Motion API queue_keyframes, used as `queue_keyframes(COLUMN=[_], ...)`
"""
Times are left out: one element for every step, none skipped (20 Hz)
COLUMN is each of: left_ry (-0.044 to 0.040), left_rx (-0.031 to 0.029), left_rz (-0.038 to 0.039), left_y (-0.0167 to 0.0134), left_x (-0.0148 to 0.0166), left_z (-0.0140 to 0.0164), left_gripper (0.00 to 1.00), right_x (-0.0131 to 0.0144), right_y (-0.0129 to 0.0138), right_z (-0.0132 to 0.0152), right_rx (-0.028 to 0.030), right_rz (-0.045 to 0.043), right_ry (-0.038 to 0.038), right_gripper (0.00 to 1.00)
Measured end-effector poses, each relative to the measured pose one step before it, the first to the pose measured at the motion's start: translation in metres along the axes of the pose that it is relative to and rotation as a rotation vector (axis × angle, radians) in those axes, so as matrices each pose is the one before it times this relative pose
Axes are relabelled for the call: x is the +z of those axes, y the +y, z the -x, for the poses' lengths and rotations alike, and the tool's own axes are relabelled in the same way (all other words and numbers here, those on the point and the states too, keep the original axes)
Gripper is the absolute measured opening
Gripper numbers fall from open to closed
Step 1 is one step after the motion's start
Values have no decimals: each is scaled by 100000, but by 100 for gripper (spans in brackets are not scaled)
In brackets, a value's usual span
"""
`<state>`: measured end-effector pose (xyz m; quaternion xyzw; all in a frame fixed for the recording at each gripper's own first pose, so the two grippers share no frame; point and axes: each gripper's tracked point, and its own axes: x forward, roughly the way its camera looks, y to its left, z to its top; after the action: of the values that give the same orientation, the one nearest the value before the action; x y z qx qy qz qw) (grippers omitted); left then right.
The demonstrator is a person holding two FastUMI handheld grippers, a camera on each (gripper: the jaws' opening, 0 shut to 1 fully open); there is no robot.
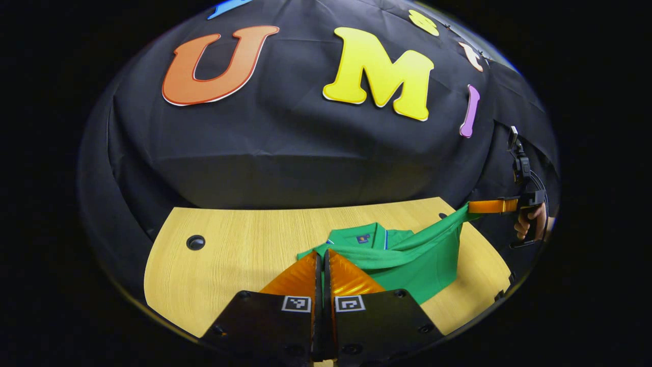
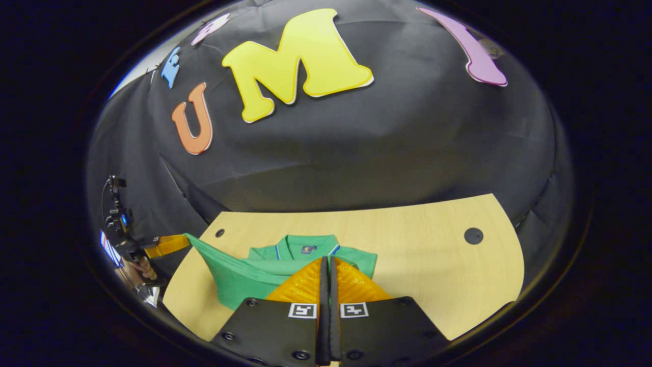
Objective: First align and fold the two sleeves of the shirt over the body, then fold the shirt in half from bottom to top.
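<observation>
A green polo shirt (image 1: 407, 260) lies collar-up on the wooden table (image 1: 244, 255), its collar (image 1: 369, 235) toward the back wall. Part of its cloth is lifted off the table and stretched taut between the two grippers. My left gripper (image 1: 322, 253) is shut, with an edge of the green cloth running into its fingertips. My right gripper (image 1: 471, 206) hangs off the table's right end, shut on the far corner of the cloth. In the right gripper view the shirt (image 2: 239, 278) stretches from the right gripper (image 2: 326, 260) over to the left gripper (image 2: 181, 239).
The table has a round hole (image 1: 195, 242) at its left end and another (image 2: 473, 235) at its right end. A hand (image 1: 527, 224) holds the right gripper beyond the table edge. Bare tabletop lies on both sides of the shirt.
</observation>
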<state>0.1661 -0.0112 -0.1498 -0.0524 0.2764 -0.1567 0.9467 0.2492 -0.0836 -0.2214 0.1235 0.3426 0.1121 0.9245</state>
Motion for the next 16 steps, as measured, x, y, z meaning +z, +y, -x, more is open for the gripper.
queue_keyframes(left_ry=[-138, 783, 682, 1214, 1365, 1405, 1053, 1438, 1733, 1568, 280, 1, -420, -401, 98, 161], left_rx=[622, 647, 243, 293, 340, 691, 717, 1156, 1536, 1560, -268, 1454, 2083, 446, 1665, 1120], left_rz=[366, 991, 598, 41, 315, 931, 1227, 1219, 1134, 1274, 1220, 519, 534, 888, 564, -1070], left_y=[645, 408, 327, 171, 170, 238, 275, 376, 408, 258, -181, 144, 186, -115, -127, -288], left_x=[57, -260, -400, -576, -694, -719, -710, -805, -815, -832, -612, -372, -269, -157, -268, -192], left_z=[-1041, -1050, -1043, -1010, -982, -990, -874, -785, -889, -694, -585, -357, -435, -224, -123, -322], left_gripper=[3, 3, 3, 3, 3, 3, 3, 3, 4, 3, 3, 3, 4, 5, 0, 18], right_x=[-138, -230, -488, -336, -425, -423, -607, -408, -575, -464, -960, -567, -192, -228, -15, 164], right_y=[-672, -559, -541, -504, -448, -354, -446, -338, -335, -514, -771, -451, -56, 251, 53, 162], right_z=[-987, -975, -962, -936, -825, -991, -1214, -956, -1150, -995, -1049, -521, -308, -339, -103, 177], right_rx=[-1028, -809, -975, -715, -633, -602, -706, -588, -1028, -2197, -3684, -2492, -1139, -397, -1184, -238], right_rz=[878, 272, -247, -513, -111, -179, 154, 428, 876, 1600, 2771, 2688, 1466, 696, 270, -439], right_ry=[652, 1120, 1220, 1143, 1242, 1160, 1216, 1043, 1350, 1495, 2257, 1224, 521, -217, -608, -1170], right_gripper=[0, 2, 2, 2, 2, 2, 2, 2, 2, 2, 2, 2, 3, 3, 10, 12])
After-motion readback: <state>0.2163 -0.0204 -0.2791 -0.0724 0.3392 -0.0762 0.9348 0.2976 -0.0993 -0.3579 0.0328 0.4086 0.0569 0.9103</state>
